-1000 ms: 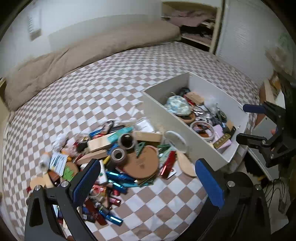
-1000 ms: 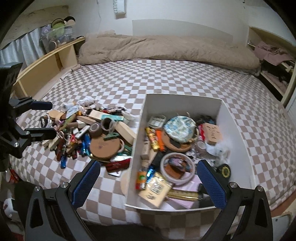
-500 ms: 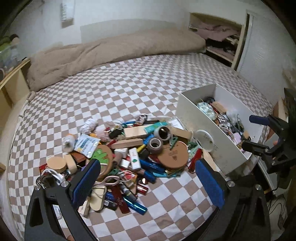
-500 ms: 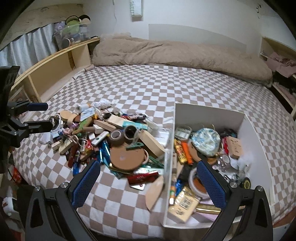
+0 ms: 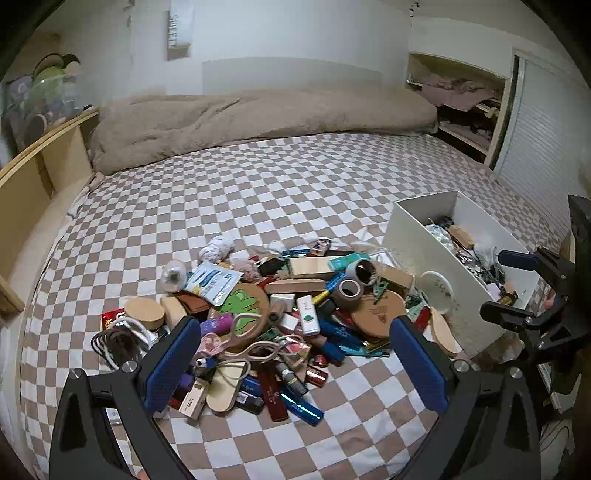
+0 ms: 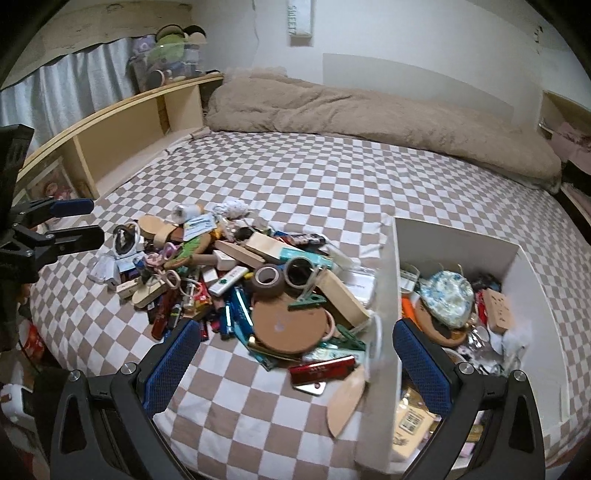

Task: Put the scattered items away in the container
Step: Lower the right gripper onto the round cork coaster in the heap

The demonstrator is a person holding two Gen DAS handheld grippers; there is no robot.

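1. A white sign [image 6: 300, 18] hung on the far wall, and its letters, running top to bottom, read "SWEET", though the last letter was doubtful.
2. The same sign [image 5: 180, 33] in the left wrist view was too blurred to read.
3. Labels on the small packets in the pile were too small to read.

both wrist views overlook pile [image 5: 280, 317], bed-edge

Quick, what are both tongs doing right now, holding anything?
Left tongs: open, holding nothing.
Right tongs: open, holding nothing.
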